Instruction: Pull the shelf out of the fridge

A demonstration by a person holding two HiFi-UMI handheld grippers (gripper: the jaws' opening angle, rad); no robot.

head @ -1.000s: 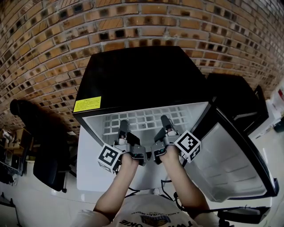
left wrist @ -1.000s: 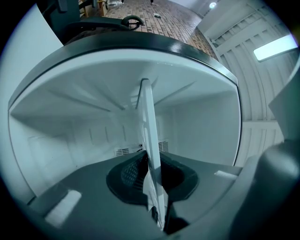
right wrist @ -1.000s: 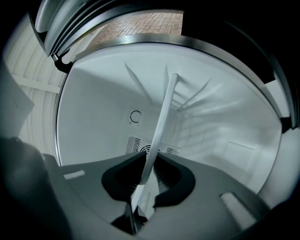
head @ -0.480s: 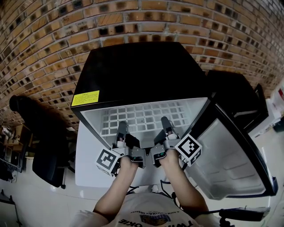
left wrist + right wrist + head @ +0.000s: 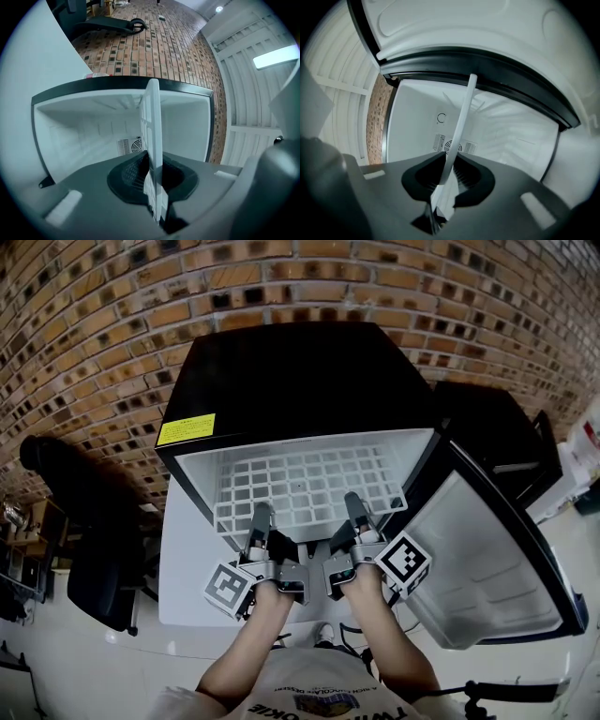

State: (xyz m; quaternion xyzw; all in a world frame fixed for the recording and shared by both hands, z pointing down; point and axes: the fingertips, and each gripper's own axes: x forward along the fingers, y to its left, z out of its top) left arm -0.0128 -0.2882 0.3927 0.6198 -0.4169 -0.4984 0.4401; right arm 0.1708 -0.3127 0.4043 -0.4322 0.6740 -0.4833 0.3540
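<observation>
1. The shelf (image 5: 305,486) seems partly out: its near edge reaches toward the person, and its far part still lies inside the open fridge (image 5: 291,381).
2. The left gripper (image 5: 262,514) and the right gripper (image 5: 354,504) each clamp that near edge, side by side.
3. I judge that it still has to be drawn fully clear.
4. The shelf is a thin, flat white grid of square openings. The fridge is black outside and smooth white inside.

The shelf (image 5: 309,486) juts from the fridge (image 5: 291,381), door (image 5: 487,568) at its right.
</observation>
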